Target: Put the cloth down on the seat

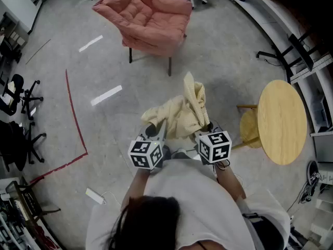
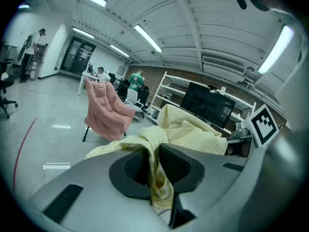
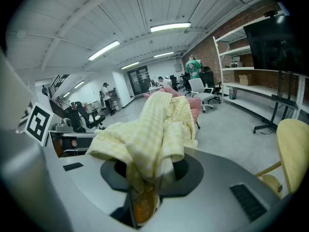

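A pale yellow checked cloth (image 1: 182, 111) hangs bunched in the air between my two grippers, above the grey floor. My left gripper (image 1: 156, 132) is shut on the cloth's left part; in the left gripper view the cloth (image 2: 157, 173) is pinched between the black pads. My right gripper (image 1: 204, 129) is shut on the right part, where a fold of the cloth (image 3: 154, 144) stands up over the jaws. The pink cushioned seat (image 1: 148, 17) stands farther ahead, also seen as the pink seat (image 2: 106, 110) in the left gripper view. In the right gripper view the cloth hides most of the seat (image 3: 193, 103).
A round wooden table (image 1: 281, 121) with a wooden chair (image 1: 248, 128) stands to my right. Red tape (image 1: 75, 121) marks the floor at left, near black office chairs (image 1: 18, 95). Shelving (image 1: 307, 56) lines the right wall. A white power strip (image 1: 95, 196) lies on the floor by my left side.
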Motion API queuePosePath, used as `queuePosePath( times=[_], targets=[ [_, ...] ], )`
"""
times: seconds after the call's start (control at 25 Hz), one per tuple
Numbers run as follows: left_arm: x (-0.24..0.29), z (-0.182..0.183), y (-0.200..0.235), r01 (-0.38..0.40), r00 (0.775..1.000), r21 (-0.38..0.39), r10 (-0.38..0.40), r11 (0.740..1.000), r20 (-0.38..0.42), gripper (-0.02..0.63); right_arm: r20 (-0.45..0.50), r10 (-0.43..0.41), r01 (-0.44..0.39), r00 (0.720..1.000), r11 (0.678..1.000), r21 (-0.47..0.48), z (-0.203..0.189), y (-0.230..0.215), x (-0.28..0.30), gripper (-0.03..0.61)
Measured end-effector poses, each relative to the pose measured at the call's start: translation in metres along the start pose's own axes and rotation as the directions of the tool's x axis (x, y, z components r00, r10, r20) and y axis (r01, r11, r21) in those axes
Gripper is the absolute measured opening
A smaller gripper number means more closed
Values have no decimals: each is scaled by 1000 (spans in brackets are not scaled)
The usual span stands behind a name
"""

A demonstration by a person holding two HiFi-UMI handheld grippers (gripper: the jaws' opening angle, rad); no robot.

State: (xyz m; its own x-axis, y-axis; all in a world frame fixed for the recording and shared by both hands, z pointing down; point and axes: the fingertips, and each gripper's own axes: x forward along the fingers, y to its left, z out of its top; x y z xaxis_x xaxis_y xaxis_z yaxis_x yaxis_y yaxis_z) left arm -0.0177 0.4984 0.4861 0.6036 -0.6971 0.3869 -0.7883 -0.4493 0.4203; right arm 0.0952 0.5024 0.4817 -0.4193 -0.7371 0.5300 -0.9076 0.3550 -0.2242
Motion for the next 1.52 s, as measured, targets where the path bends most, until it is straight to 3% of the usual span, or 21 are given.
queuePosePath(
  times=[0.44,1.12,1.52],
  targets=[
    [5,13,17,12,1000,-17,-12,1000,-5,74,0,0,0,1000,999,40,12,8,15,120],
    [24,64,93,80,997,1,-80,997,-12,72,64,-38,34,997,997,69,57,37,84,121],
    [28,75,120,91,996,-9,-92,996,-23,74,68,-49,45,996,997,66,67,47,107,121]
  ],
)
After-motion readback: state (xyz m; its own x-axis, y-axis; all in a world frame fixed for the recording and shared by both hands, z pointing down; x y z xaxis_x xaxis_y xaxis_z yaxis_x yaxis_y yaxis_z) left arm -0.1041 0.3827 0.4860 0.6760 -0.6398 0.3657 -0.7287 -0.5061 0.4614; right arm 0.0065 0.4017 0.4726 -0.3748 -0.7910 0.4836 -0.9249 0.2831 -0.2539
